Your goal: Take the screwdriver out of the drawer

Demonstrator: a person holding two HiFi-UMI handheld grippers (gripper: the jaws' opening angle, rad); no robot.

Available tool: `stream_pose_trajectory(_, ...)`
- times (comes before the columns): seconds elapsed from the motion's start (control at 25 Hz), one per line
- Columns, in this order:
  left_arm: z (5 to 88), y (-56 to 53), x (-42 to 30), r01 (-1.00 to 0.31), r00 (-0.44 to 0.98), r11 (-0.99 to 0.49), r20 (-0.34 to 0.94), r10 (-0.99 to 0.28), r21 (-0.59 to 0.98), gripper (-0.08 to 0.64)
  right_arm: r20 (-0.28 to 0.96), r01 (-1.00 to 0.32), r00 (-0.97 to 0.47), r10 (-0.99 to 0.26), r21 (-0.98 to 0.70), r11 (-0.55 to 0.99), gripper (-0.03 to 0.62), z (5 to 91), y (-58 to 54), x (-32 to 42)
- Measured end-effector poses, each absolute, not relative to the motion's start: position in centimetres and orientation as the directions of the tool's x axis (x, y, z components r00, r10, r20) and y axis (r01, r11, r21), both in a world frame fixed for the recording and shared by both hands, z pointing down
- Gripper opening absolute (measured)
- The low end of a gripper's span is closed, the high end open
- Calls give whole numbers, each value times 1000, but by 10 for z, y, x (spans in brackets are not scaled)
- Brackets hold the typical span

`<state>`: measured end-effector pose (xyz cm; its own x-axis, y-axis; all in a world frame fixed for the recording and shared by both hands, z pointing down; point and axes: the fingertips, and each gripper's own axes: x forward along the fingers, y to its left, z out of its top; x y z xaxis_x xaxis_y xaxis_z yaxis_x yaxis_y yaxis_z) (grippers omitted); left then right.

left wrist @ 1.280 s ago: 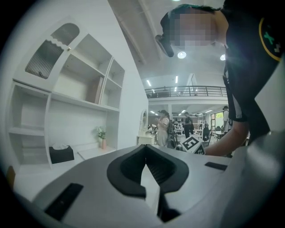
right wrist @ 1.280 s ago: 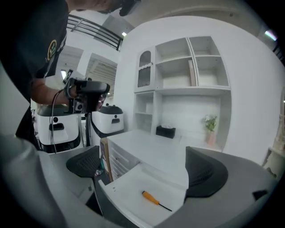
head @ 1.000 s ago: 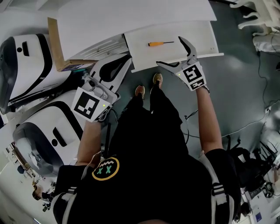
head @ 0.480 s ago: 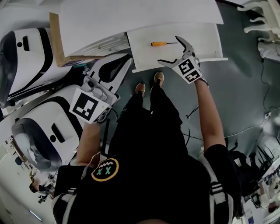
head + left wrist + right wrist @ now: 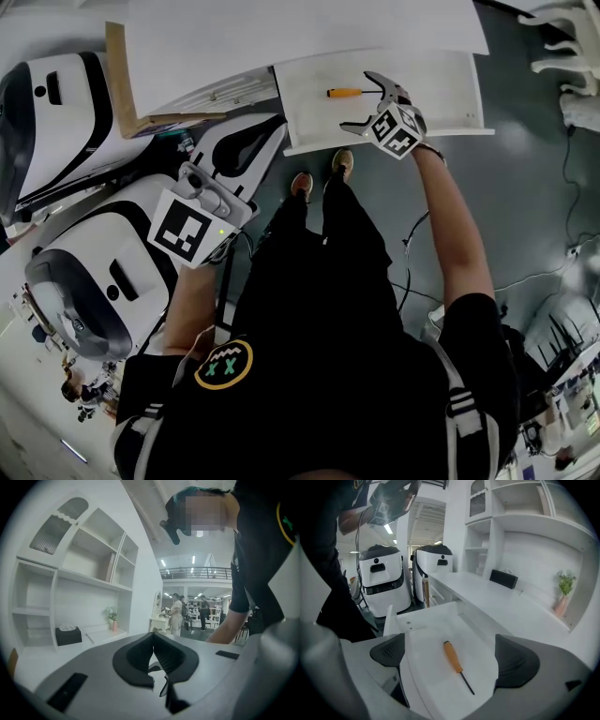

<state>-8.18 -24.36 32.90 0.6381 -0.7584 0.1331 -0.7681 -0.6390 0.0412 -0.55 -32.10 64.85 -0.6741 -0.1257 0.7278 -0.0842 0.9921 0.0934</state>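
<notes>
An orange-handled screwdriver (image 5: 349, 92) (image 5: 457, 665) lies flat on the floor of the open white drawer (image 5: 309, 117) (image 5: 426, 630). My right gripper (image 5: 361, 101) (image 5: 451, 658) hangs over the drawer, open. In the right gripper view its two dark pads (image 5: 389, 652) stand wide apart, one on each side of the screwdriver, and touch nothing. My left gripper (image 5: 267, 131) (image 5: 153, 660) is held low at the left, away from the drawer. It is shut with nothing in it and points up at white shelves (image 5: 84, 578).
The white countertop (image 5: 281, 28) overhangs the back of the drawer. Two large white machines (image 5: 56, 131) (image 5: 84, 281) stand at the left beside a wood-edged panel (image 5: 117, 80). My feet (image 5: 300, 192) are just before the drawer front. Cables (image 5: 525, 272) lie on the floor at the right.
My right gripper has moved forward and left from the drawer's front edge to over the screwdriver, still open. The left gripper has stayed put.
</notes>
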Motion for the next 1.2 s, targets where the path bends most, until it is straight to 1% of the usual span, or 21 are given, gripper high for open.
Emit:
stream_pose_trajectory(0.12,328,-246,-83,-772,634,-634,121,-764,46,18,750,-55,-654,-99,83,995,581,663,-323,-6)
stream_pose_trajectory(0.24,335,-246,-85,-778,626,-627,147,-765,50,18,767,-34,-637,-77,72,997,581,676,-324,-3)
stream_pose_trajectory(0.48,340,-249,-88,-785,617,-617,154,-772,56,18,799,22,-601,-32,57,998,581,700,-324,-5)
stream_pose_trajectory(0.64,338,-254,-84,-802,597,-586,167,-784,119,18,827,67,-562,4,41,997,581,717,-325,-6)
stream_pose_trajectory(0.8,339,-258,-81,-803,596,-583,167,-785,126,18,864,108,-501,42,14,994,581,740,-326,-2)
stream_pose_trajectory(1.2,345,-269,-74,-798,603,-590,168,-780,122,18,896,146,-435,94,-32,989,581,773,-326,-1)
